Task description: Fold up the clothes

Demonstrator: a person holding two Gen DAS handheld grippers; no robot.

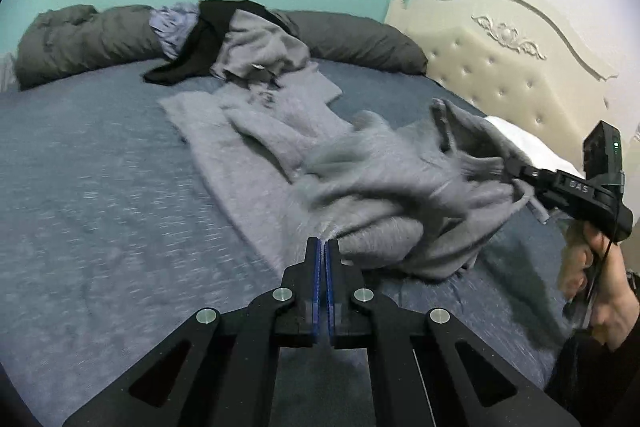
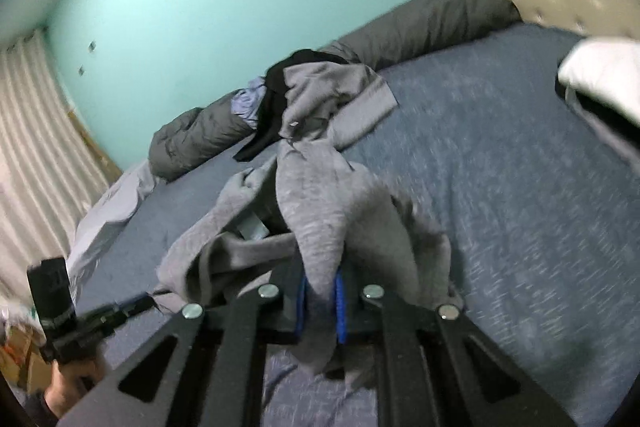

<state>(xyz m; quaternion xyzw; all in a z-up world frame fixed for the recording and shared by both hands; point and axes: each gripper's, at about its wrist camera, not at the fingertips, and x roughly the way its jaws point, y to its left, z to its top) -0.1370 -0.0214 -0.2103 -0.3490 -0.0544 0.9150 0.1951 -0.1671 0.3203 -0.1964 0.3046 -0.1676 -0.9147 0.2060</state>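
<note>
On the bed [image 1: 100, 187], you have the sweater [image 1: 360, 179] pinched and half lifted.
Your right hand-held gripper [image 2: 320, 291] clamps a gray fold; your left hand-held gripper [image 1: 323, 247] is closed on its edge, probably to spread it flat.

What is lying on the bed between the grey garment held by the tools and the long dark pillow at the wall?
A pile of clothes, grey and black, lies there against the pillow; both views show it.
</note>
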